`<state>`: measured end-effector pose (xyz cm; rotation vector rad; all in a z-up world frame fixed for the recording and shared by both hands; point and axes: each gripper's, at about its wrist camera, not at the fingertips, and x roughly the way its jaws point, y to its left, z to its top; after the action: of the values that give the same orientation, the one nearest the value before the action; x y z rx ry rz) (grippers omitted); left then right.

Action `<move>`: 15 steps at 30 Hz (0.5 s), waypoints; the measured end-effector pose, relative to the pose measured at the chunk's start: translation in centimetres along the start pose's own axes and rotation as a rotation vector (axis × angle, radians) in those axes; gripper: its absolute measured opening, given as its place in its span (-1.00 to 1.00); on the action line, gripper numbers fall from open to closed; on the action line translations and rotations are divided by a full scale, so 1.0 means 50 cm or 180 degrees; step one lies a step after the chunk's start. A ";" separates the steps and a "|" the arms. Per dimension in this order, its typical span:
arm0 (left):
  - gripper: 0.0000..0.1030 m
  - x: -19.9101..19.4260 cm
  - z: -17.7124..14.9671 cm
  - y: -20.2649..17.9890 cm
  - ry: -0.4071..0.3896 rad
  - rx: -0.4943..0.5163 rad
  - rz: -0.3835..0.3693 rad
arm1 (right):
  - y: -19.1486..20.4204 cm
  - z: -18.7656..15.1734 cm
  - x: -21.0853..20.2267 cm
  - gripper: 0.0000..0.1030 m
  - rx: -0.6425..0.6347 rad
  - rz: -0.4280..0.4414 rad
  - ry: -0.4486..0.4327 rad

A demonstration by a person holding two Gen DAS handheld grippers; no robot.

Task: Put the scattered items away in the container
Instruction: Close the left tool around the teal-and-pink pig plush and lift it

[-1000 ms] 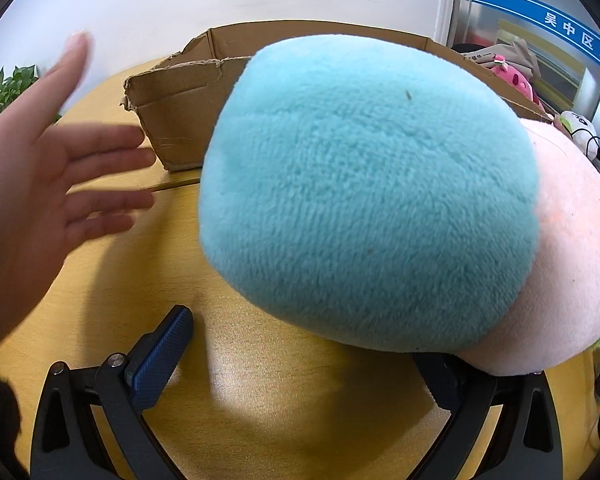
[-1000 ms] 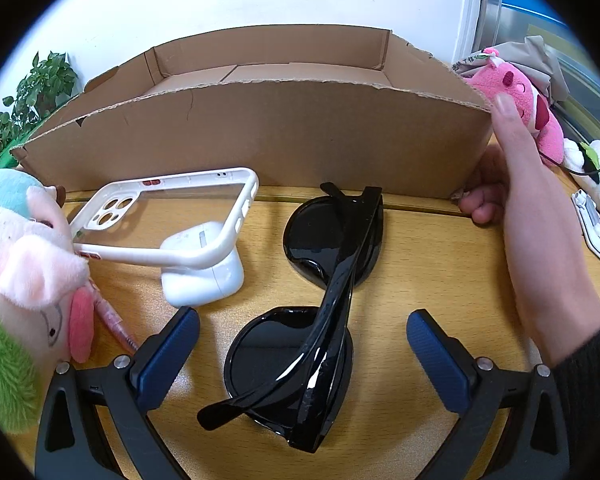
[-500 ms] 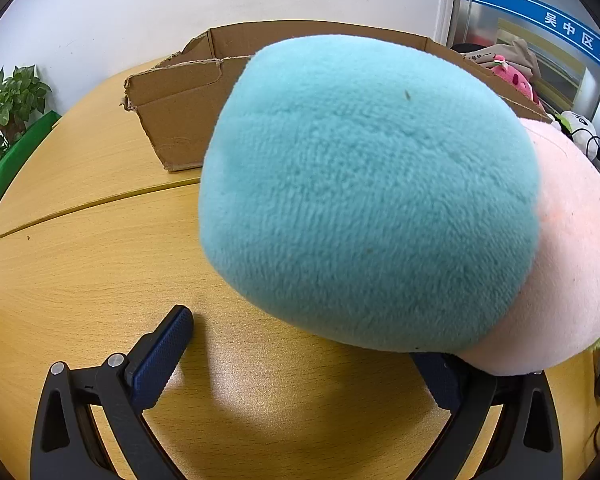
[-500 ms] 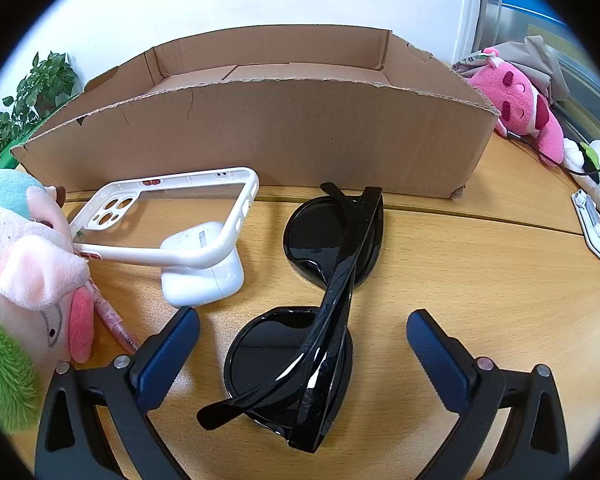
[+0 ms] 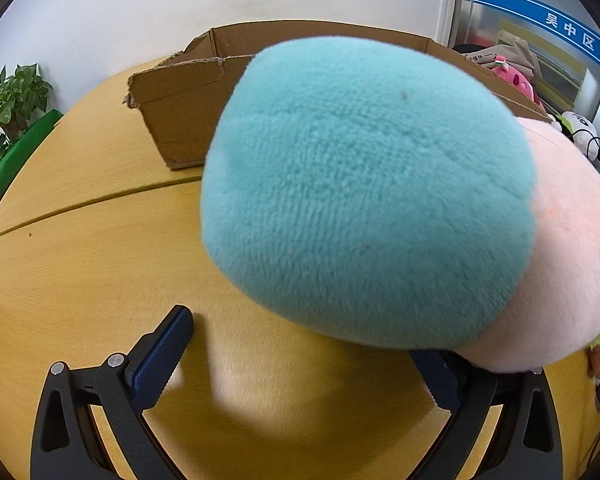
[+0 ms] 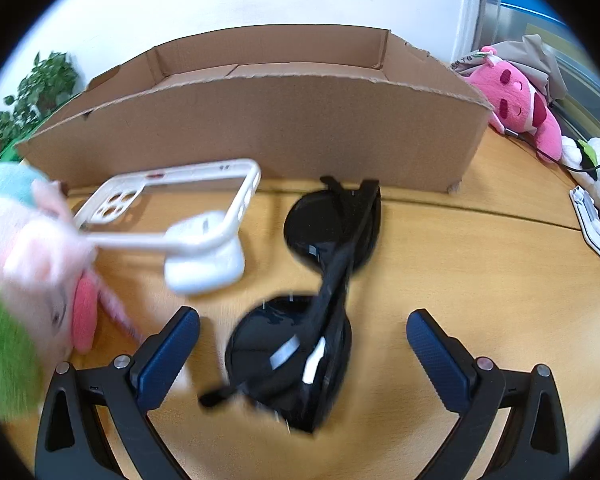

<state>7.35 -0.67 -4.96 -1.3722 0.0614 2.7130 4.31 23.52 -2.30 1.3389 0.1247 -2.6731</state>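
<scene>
A teal and pink plush toy lies on the wooden table and fills the left wrist view. My left gripper is open just in front of it; the toy hides the right finger's tip. In the right wrist view the plush is at the left. Black sunglasses lie between the open fingers of my right gripper. A white phone case rests on a white earbud case. The cardboard box stands behind them, open at the top.
A pink plush and a white plush lie at the right beyond the box, with a cable and a small white device. A potted plant stands at the far left. A pink pen lies by the plush.
The person's bare hands left both views about a second ago. Both grippers have begun to move a little; the right wrist view is now blurred and slightly nearer the sunglasses.
</scene>
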 end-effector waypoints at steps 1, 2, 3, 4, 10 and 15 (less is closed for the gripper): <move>1.00 -0.003 -0.004 0.000 0.0004 -0.0003 0.0004 | -0.005 -0.013 -0.009 1.00 -0.0036 0.0023 -0.0001; 1.00 -0.011 -0.013 0.005 0.0026 -0.0021 0.0018 | -0.012 -0.031 -0.020 1.00 -0.0077 0.0052 -0.0003; 1.00 -0.021 -0.023 0.012 0.0056 -0.0063 0.0039 | -0.018 -0.045 -0.030 1.00 -0.0108 0.0078 -0.0004; 1.00 -0.031 -0.030 0.019 0.0067 -0.0124 0.0044 | -0.022 -0.056 -0.037 1.00 -0.0115 0.0083 -0.0005; 0.99 -0.164 -0.024 0.054 -0.0419 -0.0415 0.0057 | -0.039 -0.092 -0.065 1.00 -0.0058 0.0039 -0.0008; 1.00 -0.209 0.019 0.078 -0.0503 -0.0630 -0.0284 | -0.035 -0.082 -0.057 1.00 -0.0126 0.0091 -0.0010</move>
<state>12.32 -5.21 3.98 -1.1667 -0.2806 2.8022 8.95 26.11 -2.47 1.3148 0.1564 -2.6350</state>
